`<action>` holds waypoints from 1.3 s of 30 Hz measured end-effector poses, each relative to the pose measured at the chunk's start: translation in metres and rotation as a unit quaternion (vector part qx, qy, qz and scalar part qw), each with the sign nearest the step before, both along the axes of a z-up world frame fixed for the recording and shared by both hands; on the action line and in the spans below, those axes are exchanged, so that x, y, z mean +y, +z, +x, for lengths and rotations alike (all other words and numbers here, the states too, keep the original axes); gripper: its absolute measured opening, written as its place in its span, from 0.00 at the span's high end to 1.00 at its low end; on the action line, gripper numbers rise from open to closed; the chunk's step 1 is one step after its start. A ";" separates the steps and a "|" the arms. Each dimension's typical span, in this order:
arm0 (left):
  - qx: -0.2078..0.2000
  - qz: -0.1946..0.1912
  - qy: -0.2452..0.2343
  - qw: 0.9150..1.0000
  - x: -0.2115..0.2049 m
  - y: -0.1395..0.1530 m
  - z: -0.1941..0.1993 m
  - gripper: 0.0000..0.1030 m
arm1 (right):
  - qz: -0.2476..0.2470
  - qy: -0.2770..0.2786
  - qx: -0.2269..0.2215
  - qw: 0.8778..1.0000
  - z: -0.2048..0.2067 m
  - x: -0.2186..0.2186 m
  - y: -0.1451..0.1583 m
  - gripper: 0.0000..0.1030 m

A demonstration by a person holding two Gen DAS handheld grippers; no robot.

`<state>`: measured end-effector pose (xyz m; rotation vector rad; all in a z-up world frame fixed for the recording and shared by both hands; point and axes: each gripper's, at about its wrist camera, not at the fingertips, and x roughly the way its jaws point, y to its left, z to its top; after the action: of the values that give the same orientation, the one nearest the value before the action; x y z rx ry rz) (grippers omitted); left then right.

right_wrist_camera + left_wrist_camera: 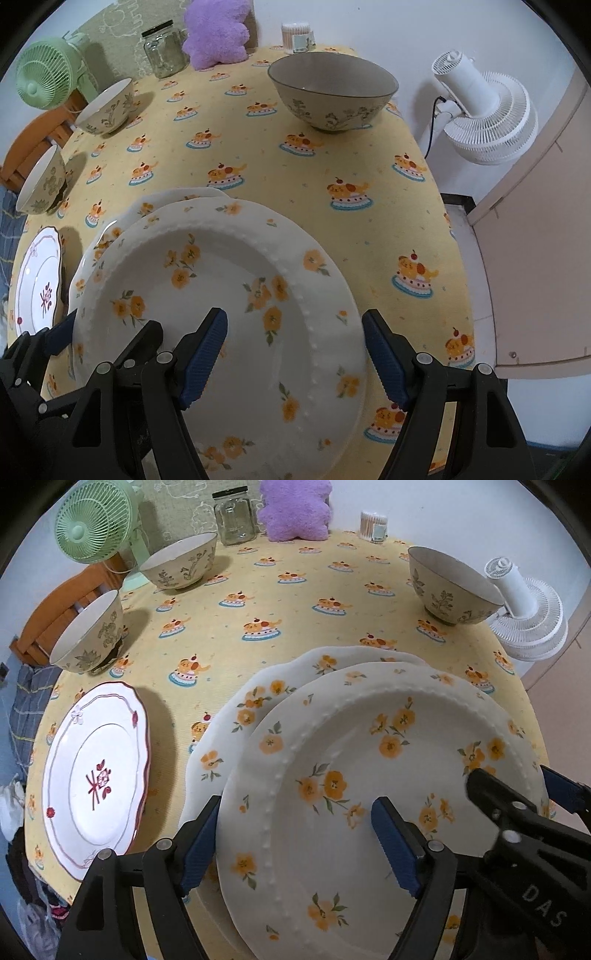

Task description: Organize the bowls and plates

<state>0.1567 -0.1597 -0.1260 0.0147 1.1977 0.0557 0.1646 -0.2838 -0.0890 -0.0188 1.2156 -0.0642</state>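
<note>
In the left wrist view, the left gripper straddles the left rim of the round white ceramic plate with orange flowers, jaws wide, pads not visibly pressing. It rests on a scalloped flowered plate.

In the right wrist view, the right gripper brackets the same plate's right rim, equally wide. Both should probably withdraw straight, without nudging the stack.

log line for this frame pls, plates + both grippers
stage: stacking plates | top floral plate on second floral plate | left gripper: open, astride left rim | right gripper: open, astride right rim | bowls: unstacked
</note>
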 end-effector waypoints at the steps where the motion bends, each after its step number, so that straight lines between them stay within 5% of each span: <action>1: 0.002 0.004 0.005 1.000 0.000 0.000 0.000 0.20 | 0.000 -0.005 0.000 1.000 -0.001 -0.002 0.001 0.24; 8: 0.013 0.014 0.010 1.000 0.002 0.004 -0.002 0.21 | -0.011 -0.013 -0.004 1.000 -0.011 -0.015 0.014 0.26; 13: -0.018 0.029 -0.012 0.999 -0.001 0.018 -0.008 0.20 | -0.008 -0.004 0.006 1.000 -0.019 -0.011 0.016 0.53; 16: -0.015 0.026 -0.021 0.999 0.000 0.018 -0.010 0.20 | -0.003 0.000 0.016 1.000 -0.019 -0.006 0.011 0.61; 39: 0.007 0.003 -0.022 1.000 0.019 0.010 -0.003 0.16 | -0.046 -0.009 0.023 0.999 0.006 0.022 -0.001 0.59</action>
<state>0.1537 -0.1409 -0.1159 0.0471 1.2101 0.0209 0.1704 -0.2617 -0.0900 -0.0895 1.2573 -0.1366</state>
